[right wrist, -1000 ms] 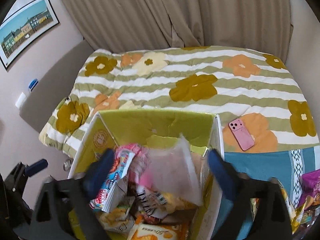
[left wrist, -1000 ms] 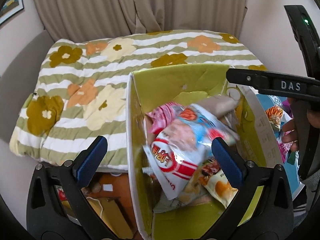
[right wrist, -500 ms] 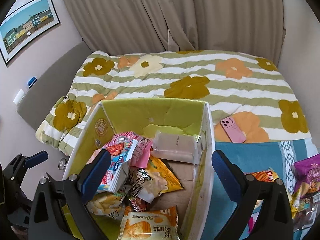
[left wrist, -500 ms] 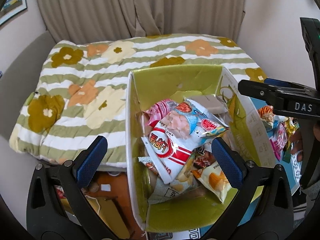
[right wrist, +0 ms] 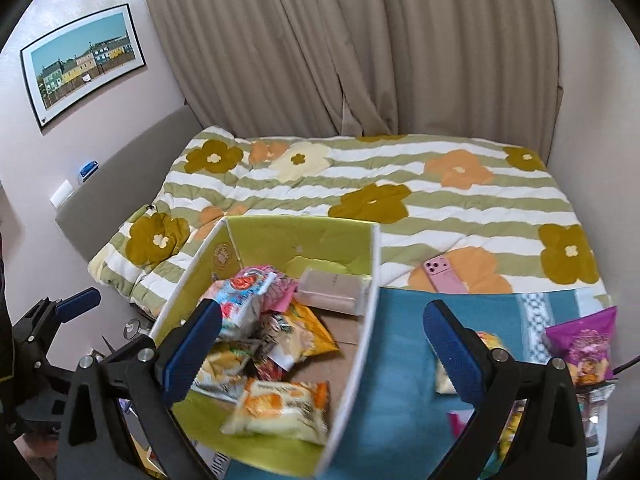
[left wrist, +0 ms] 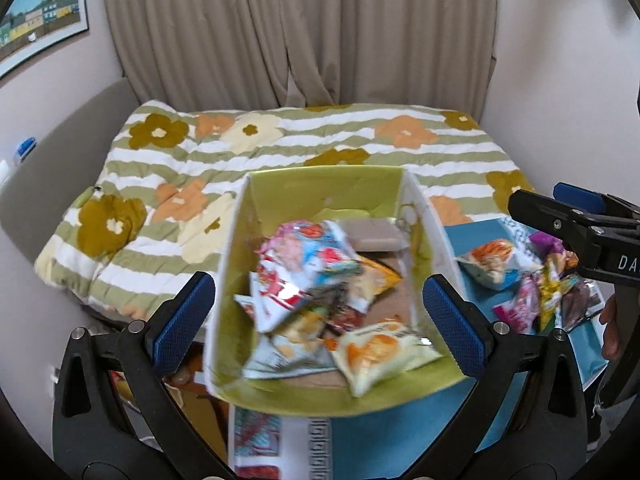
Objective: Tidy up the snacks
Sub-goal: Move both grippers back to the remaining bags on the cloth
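Observation:
A green cardboard box (left wrist: 320,192) stands on a teal cloth at the bed's near edge and holds several snack packets (left wrist: 308,272). An orange-and-white packet (right wrist: 280,404) lies at its near end, and a flat pale brown packet (right wrist: 332,290) rests in its far right corner. My left gripper (left wrist: 318,320) hovers open above the box, empty. My right gripper (right wrist: 322,344) is open and empty too, straddling the box's right wall (right wrist: 360,344). More loose snacks (left wrist: 520,280) lie on the cloth to the right of the box.
A flowered striped quilt (right wrist: 360,172) covers the bed behind the box. A pink phone (right wrist: 444,276) lies on it near the teal cloth (right wrist: 400,320). A purple snack bag (right wrist: 580,340) sits at the right. Curtains and walls close off the back.
The pale packet that was between my right fingers one second ago now lies in the box's far corner. Both grippers have pulled back and up from the box, and the right one has shifted right.

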{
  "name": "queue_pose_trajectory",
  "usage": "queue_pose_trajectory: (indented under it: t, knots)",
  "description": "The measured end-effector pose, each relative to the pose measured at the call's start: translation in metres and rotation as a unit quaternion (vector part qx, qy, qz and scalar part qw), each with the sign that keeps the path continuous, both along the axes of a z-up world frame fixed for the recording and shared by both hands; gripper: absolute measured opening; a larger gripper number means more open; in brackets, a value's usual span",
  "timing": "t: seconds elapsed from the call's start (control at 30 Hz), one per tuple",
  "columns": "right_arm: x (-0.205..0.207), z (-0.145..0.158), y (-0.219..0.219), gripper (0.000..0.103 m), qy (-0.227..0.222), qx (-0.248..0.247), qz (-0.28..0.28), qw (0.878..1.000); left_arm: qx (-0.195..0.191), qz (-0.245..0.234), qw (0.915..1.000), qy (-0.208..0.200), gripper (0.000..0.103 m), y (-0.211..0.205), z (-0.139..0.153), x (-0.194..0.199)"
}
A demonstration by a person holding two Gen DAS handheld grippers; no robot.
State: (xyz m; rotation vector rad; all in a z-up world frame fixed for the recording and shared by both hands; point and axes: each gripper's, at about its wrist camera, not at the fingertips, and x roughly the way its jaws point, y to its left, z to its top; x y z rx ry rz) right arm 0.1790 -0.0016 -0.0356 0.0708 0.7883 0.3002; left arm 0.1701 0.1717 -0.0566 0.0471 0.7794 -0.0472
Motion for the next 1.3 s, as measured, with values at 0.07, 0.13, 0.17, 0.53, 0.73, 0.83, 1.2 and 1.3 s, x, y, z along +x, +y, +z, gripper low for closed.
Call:
queue_pose_trajectory:
  t: [0.07, 0.13, 0.17, 0.53, 0.73, 0.83, 1.2, 1.3]
  knots:
    - [-0.009, 0.003, -0.014, 0.1, -0.006, -0.004, -0.002, 1.0, -0.002, 0.0, 1.0, -0.007, 0.103, -0.018, 0.003, -0.01]
    - [-0.021, 0.005, -0.033, 0.1, -0.011, -0.007, -0.005, 1.0, -0.005, -0.001, 0.9999, -0.011, 0.103, -0.033, 0.005, -0.016]
    - [-0.026, 0.006, -0.04, 0.1, -0.012, -0.009, -0.006, 1.0, -0.008, -0.003, 0.9999, -0.013, 0.103, -0.044, 0.006, -0.02]
    - [-0.088, 0.007, -0.143, 0.1, -0.029, -0.052, -0.059, 0.996, -0.025, -0.041, 0.9987, -0.019, 0.103, -0.145, -0.003, -0.056]
    - [-0.112, -0.006, -0.196, 0.1, -0.016, -0.061, -0.086, 0.994, -0.029, -0.062, 0.9975, -0.015, 0.103, -0.196, -0.018, -0.072]
    - [-0.12, -0.015, -0.217, 0.1, -0.008, -0.065, -0.098, 0.993, -0.028, -0.081, 0.9963, -0.011, 0.103, -0.218, -0.026, -0.076]
    - [-0.128, -0.056, -0.266, 0.1, 0.032, -0.071, -0.143, 0.987, 0.026, -0.227, 0.9733, 0.02, 0.103, -0.301, -0.074, -0.041]
    - [-0.125, -0.07, -0.276, 0.1, 0.04, -0.078, -0.16, 0.983, 0.04, -0.266, 0.9628, 0.03, 0.103, -0.32, -0.092, -0.026]
